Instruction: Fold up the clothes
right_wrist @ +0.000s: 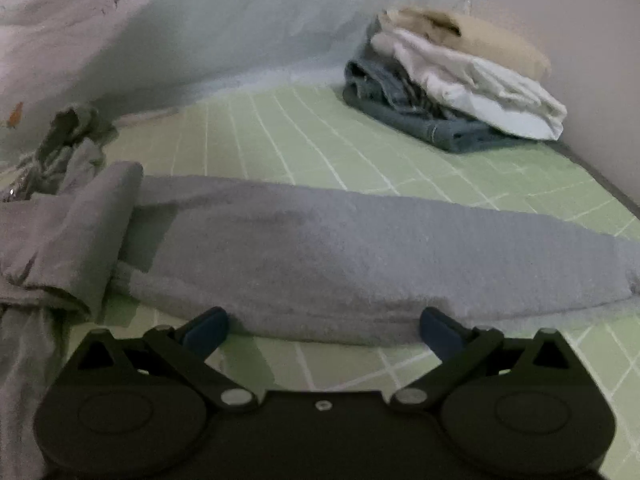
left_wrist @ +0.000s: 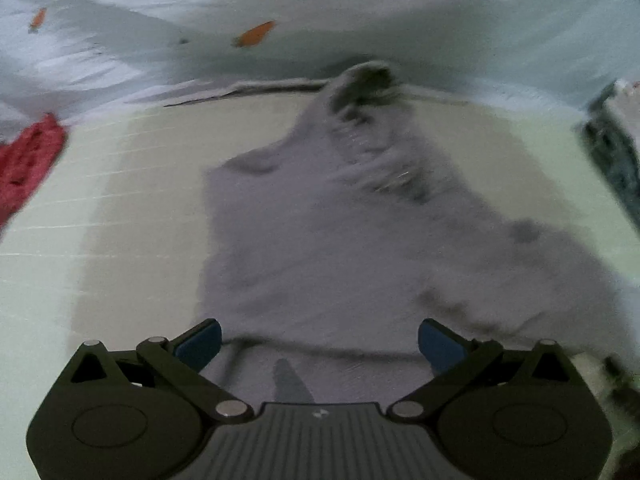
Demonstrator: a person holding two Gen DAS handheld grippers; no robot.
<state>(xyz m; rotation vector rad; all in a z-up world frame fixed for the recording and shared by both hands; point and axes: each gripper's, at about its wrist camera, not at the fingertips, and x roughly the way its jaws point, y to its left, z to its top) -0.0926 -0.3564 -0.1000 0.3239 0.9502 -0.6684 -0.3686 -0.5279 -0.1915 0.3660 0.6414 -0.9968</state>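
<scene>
Nearest, left gripper [left_wrist: 318, 340]: blue pads spread wide, nothing between them, poised over the near hem of the grey garment [left_wrist: 320, 240].

Nearest, right gripper [right_wrist: 324, 330]: fingers released, fully apart, empty; the folded edge of the grey garment [right_wrist: 340, 264] lies just beyond the tips, not pinched.

Grey garment, middle of the green gridded mat [right_wrist: 280, 132]: soft fleece, spread lengthwise away from the left gripper. In the right view one long section lies doubled over into a thick band across the mat, and a sleeve-like strip [right_wrist: 92, 236] is laid across its left end. The far end, with a dark bunched part [left_wrist: 368, 80] (hood or collar, I cannot tell through the blur), is not yet tidied. My judgement: folding begun, one lengthwise fold in place, further folds and stacking left to do.

Red cloth [left_wrist: 28, 160], far left edge of the mat: loose, apparently unfolded.

Stack of folded clothes [right_wrist: 452, 80], far right corner: denim beneath, white and beige on top (looks like finished work).

Pale sheet backdrop [left_wrist: 160, 40], farthest: small orange printed shapes [left_wrist: 254, 34].

Writing, brands, labels: none legible in either view.
</scene>
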